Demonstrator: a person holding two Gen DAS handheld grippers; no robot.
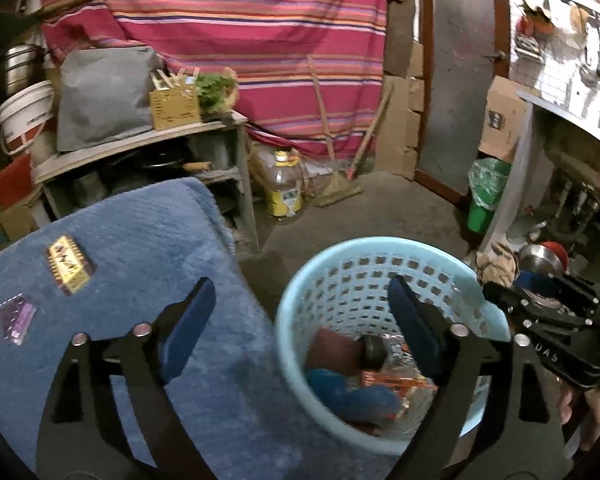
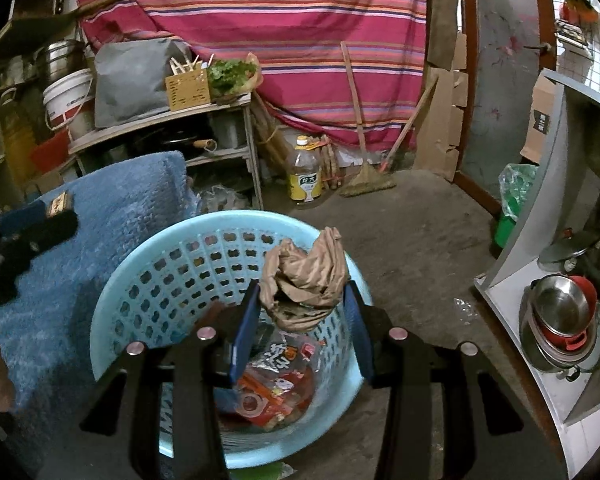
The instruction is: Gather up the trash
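Above the pale blue basket [image 2: 112, 320], a crumpled brown paper bag [image 2: 306, 284] is clenched between the pads of the right gripper [image 2: 300, 320]. It is held over the open mouth, presumably so that it will fall straight in among the wrappers [image 2: 276, 380] already lying at the bottom once the grip is let go. Nothing is carried by the left gripper [image 1: 300, 332], whose jaws are spread wide, one finger over the blue mat [image 1: 120, 240] and the other over the basket [image 1: 296, 292]; it appears to be kept free for the next pickup. Two pieces of trash are still left on the mat: a gold packet [image 1: 69, 266] and, nearer the edge, a small purple wrapper [image 1: 17, 318], well apart from the basket. The job is judged to be partly done.

The mat is a thick, fuzzy cloth draped over a raised surface just beside the basket, which stands on a bare concrete floor [image 2: 412, 220]. A striped pink cloth [image 2: 260, 20] is hung across the back of the room, with a cluttered wooden shelf [image 2: 160, 120], an oil bottle [image 2: 305, 174] and a broom [image 2: 366, 182] below it. A green bin [image 2: 512, 216] is seen by the door frame.
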